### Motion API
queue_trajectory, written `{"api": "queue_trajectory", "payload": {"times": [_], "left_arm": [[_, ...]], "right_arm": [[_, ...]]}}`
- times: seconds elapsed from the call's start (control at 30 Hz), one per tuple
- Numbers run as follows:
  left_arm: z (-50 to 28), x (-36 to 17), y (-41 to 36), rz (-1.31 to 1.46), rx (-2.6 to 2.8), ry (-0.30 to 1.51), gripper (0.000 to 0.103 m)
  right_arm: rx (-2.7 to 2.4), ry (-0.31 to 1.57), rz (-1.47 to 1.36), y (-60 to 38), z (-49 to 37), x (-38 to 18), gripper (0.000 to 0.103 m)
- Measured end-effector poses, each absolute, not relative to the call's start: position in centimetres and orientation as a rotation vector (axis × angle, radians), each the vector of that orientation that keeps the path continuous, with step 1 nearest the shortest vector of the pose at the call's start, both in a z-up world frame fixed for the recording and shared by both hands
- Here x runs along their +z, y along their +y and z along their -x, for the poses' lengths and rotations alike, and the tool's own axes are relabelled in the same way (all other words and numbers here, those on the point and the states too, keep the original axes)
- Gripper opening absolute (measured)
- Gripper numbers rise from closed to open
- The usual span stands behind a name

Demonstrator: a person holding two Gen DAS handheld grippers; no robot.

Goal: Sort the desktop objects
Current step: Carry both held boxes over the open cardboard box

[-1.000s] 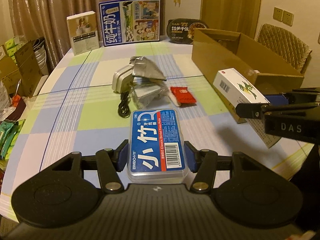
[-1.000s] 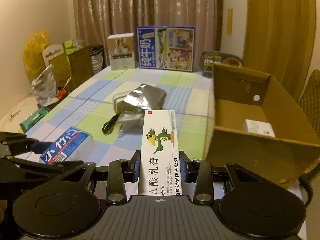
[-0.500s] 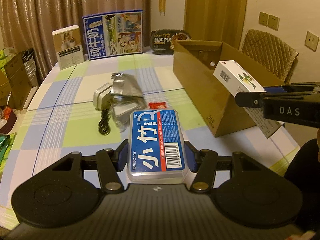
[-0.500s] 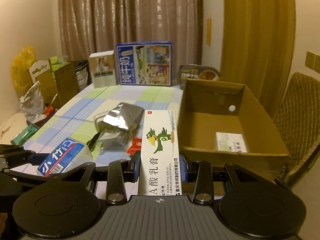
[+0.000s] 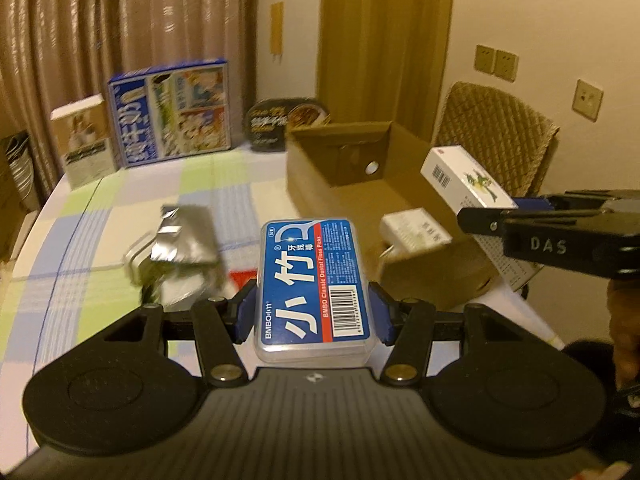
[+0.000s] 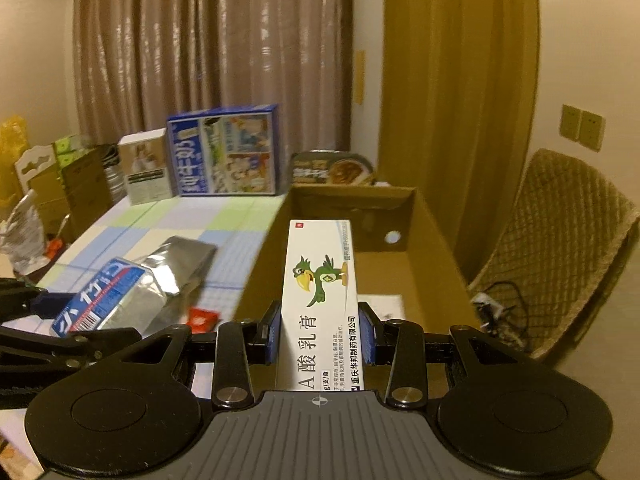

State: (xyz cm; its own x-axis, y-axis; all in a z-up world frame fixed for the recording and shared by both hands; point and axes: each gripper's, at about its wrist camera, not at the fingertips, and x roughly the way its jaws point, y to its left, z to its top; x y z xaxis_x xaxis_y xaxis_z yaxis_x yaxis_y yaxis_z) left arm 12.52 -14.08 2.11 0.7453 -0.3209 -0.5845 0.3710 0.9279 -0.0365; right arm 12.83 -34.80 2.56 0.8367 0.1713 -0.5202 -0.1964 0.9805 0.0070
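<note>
The floss case is clamped at its long sides by the fingers of the left gripper and is held above the counter, near the carton. It is judged light, stiff and rather slippery plastic, so the side grip suits it. The ointment box is clamped in the same way by the right gripper, over the carton; its thin cardboard is probably crushed easily. In the carton one small white box is seen.

Both tools clamped shut — left tool level, right tool alongside.
</note>
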Motion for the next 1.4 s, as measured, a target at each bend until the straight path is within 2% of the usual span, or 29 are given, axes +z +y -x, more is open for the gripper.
{"api": "queue_trajectory", "payload": {"times": [0.73,1.4], "left_arm": [[-22.0,2.3,-24.0,-0.108,-0.493,0.605,0.052],[-24.1,0.7,-25.4,-0.133,-0.488,0.628,0.052]], "right_arm": [[0.138,0.572,-0.001,-40.5,-21.3,1.3,0.035],[0.134,0.595,-0.010,-41.2,-23.0,0.2,0.035]]}}
